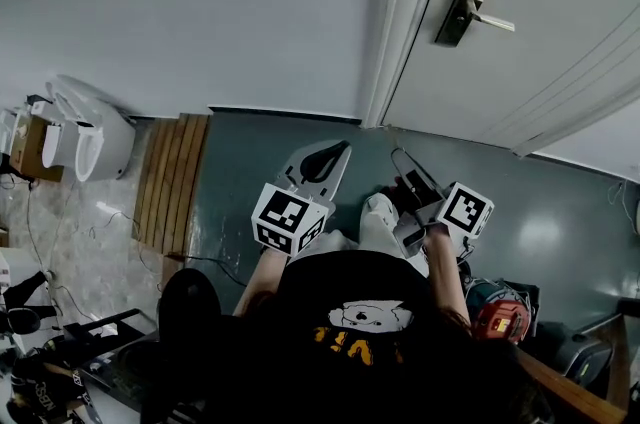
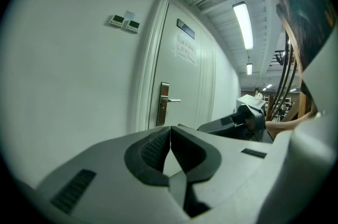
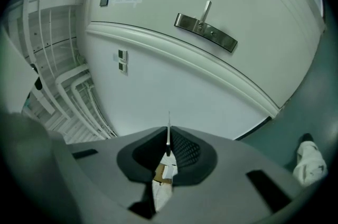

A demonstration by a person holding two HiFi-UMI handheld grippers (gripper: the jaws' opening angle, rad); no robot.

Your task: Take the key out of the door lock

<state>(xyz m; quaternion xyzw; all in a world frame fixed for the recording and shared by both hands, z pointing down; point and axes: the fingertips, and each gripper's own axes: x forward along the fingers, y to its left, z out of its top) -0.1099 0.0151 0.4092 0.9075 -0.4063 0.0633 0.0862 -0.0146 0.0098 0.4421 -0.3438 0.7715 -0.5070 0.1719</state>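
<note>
Metal key (image 3: 168, 125) pinched in right gripper (image 3: 169, 145) jaws, left gripper (image 2: 170, 138) jaws closed together, door lock (image 1: 463, 4) well apart.

Door (image 1: 540, 42): white, upper right, well apart from both grippers.
Lock plate (image 1: 462, 4): dark metal, on the door, its lever handle (image 1: 492, 20) sticking out to the right.
Left gripper (image 1: 335, 155): low over the grey floor (image 1: 560, 212), fingers aimed toward the door frame.
Right gripper (image 1: 410, 180): near the left one, dark fingers aimed at the door's foot.
Person (image 1: 360, 332): black shirt, seen from above; white shoe (image 1: 380, 212) between the grippers.
Wooden slats (image 1: 172, 182): on the floor, left, against the wall.
Red tool (image 1: 498, 314): on the floor, at the person's right side.
</note>
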